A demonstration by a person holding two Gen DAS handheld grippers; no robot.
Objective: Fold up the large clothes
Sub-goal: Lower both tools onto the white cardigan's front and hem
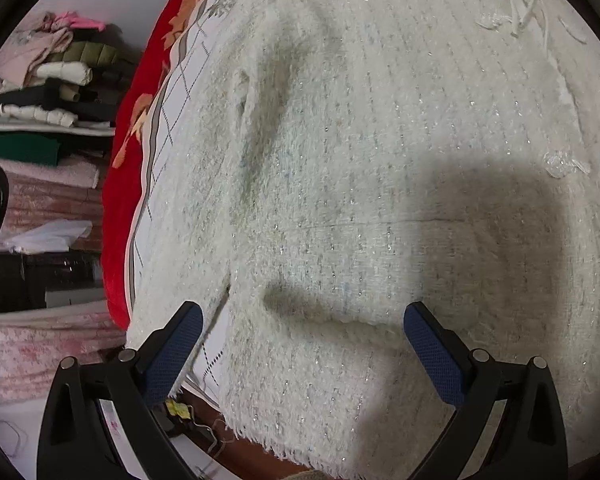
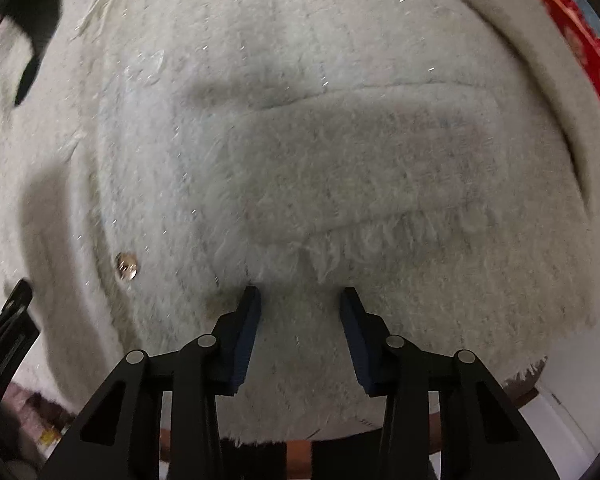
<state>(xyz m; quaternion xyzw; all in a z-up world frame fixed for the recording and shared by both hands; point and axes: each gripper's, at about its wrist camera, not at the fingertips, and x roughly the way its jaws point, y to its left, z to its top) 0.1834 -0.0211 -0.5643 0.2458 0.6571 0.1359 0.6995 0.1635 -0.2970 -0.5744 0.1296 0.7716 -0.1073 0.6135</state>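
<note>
A large fuzzy white knit jacket [image 1: 360, 140] with glittering threads and a fringed hem lies spread flat on a bed. In the left wrist view my left gripper [image 1: 303, 307] hovers just above its lower part near the hem. The jaws are wide apart and nothing is between the blue pads [image 1: 432, 356]. One sleeve [image 1: 180, 220] runs down the left side. In the right wrist view my right gripper [image 2: 300, 291] points steeply down at the same jacket [image 2: 300, 60], just below a fringed pocket flap [image 2: 380, 184]. Its jaws are partly apart with only flat fabric under them. A shiny button [image 2: 126, 266] sits to the left.
A red flowered blanket [image 1: 128, 184] and a white grid-patterned cover [image 1: 168, 120] border the jacket on the left. A stack of folded clothes [image 1: 56, 92] stands beyond the bed. The red blanket [image 2: 592, 60] also shows at the right. The bed's near edge runs just below the hem [image 1: 300, 452].
</note>
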